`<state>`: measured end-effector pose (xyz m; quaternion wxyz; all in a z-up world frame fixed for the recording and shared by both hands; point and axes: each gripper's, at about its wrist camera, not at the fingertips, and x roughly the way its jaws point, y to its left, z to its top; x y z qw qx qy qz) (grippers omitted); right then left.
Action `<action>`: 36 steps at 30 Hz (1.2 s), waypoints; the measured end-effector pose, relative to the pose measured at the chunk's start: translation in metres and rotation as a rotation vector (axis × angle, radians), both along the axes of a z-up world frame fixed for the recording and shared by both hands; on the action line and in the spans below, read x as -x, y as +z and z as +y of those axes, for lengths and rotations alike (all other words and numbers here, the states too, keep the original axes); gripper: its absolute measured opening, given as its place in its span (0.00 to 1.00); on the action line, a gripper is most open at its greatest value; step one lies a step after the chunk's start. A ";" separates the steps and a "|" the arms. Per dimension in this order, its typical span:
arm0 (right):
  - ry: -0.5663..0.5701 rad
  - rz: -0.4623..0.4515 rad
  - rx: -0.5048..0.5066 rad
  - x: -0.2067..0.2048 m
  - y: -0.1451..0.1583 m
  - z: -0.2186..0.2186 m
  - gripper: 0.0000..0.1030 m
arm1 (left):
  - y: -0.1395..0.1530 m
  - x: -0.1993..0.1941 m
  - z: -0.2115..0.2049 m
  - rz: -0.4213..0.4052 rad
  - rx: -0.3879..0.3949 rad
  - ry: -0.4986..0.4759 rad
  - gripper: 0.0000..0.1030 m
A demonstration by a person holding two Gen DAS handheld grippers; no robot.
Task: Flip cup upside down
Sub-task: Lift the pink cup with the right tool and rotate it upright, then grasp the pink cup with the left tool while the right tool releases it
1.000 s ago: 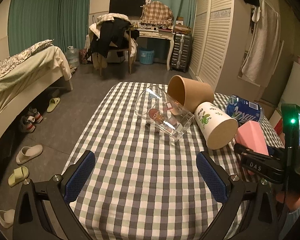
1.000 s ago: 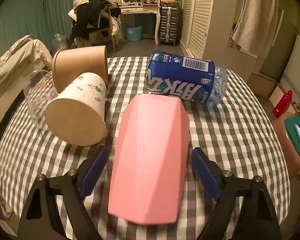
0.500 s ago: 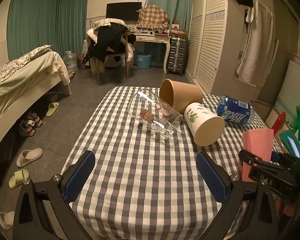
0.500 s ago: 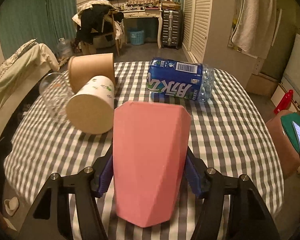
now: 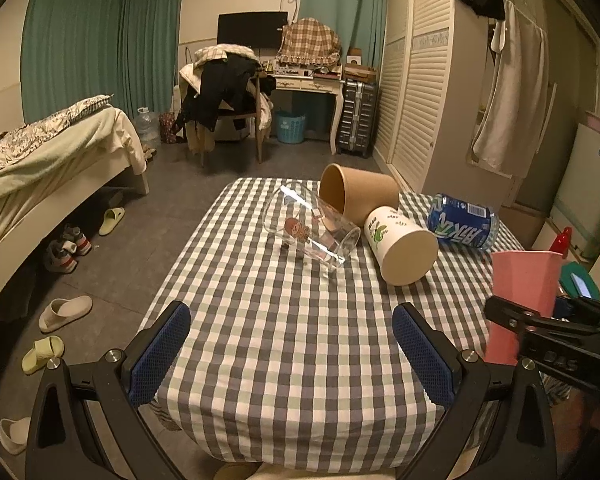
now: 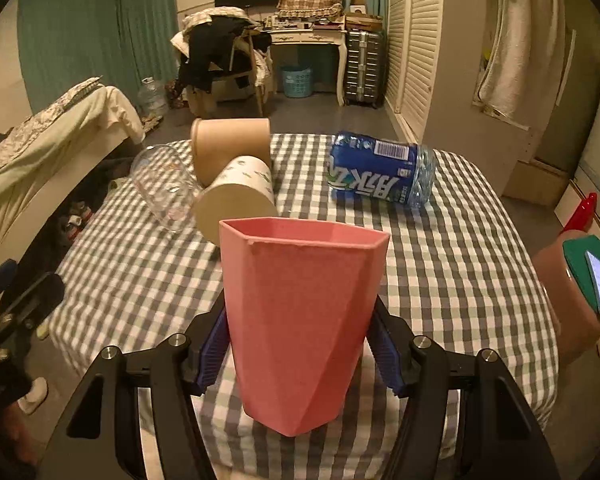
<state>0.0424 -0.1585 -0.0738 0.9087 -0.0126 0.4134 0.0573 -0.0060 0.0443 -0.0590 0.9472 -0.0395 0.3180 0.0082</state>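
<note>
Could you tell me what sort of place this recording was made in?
Most likely a lived-in bedroom: an unmade bed with pale bedding, a white louvred wardrobe and a clothes-heaped wooden chair surround the checked-cloth table.

Four cups: one pink cup (image 6: 300, 320) between the right gripper's pads, and ahead of it to the left one white paper cup (image 6: 236, 196), one brown paper cup (image 6: 230, 146) and one clear glass cup (image 6: 166, 188); one blue bottle (image 6: 380, 176) ahead to the right; two grippers
</note>
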 end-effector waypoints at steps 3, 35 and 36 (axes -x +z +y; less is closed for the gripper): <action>0.047 0.066 0.005 0.002 0.007 0.005 0.60 | -0.001 0.001 0.004 -0.004 0.016 -0.001 1.00; -0.073 -0.096 -0.020 0.006 0.013 -0.071 0.87 | -0.012 0.000 -0.070 0.059 0.041 -0.078 1.00; -0.091 -0.095 -0.025 0.009 0.011 -0.082 0.87 | -0.014 0.000 -0.079 0.061 0.045 -0.087 1.00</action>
